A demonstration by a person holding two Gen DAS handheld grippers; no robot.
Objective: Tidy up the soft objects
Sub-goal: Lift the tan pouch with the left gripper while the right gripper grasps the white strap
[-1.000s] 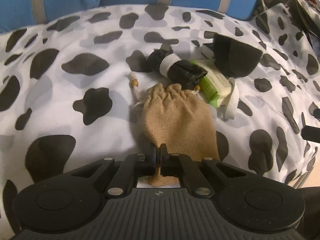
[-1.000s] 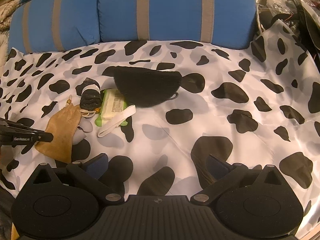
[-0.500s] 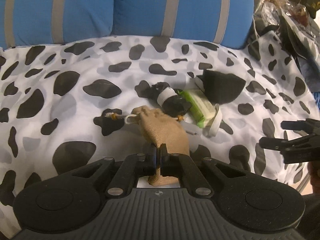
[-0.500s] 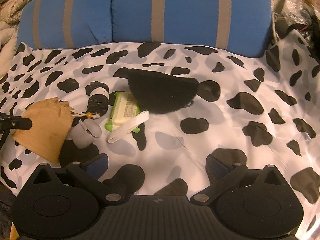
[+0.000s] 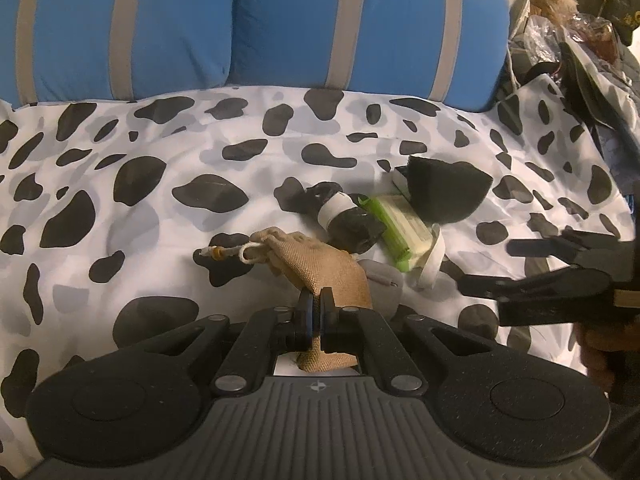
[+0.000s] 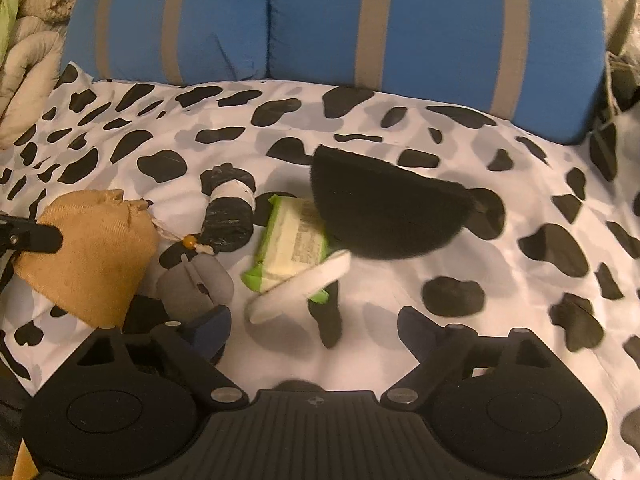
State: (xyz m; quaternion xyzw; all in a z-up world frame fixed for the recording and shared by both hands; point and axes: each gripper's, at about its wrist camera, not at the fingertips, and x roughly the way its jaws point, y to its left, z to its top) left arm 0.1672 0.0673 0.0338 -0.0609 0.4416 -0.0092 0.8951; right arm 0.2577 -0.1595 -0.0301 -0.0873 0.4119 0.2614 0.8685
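My left gripper (image 5: 316,300) is shut on the bottom edge of a tan burlap drawstring pouch (image 5: 320,264), lifted a little off the cow-print cover; the same pouch (image 6: 92,248) shows at the left of the right wrist view. My right gripper (image 6: 316,328) hovers low over the cover with its jaws wide and closing, nothing between them. Just beyond it lie a white band (image 6: 298,286), a green wipes pack (image 6: 292,244), a grey soft piece (image 6: 196,284), a black roll with a white band (image 6: 230,208) and a black half-round pouch (image 6: 384,208).
The cow-print cover (image 6: 400,340) spreads over the whole surface. Two blue cushions with tan stripes (image 6: 320,20) stand along the back. A quilted beige blanket (image 6: 28,56) lies at the far left, and dark clutter with plastic bags (image 5: 580,40) sits at the right.
The left gripper has lifted the pouch up off the cover. The right gripper has slid left toward the white band and wipes pack, and its jaws have narrowed slightly.
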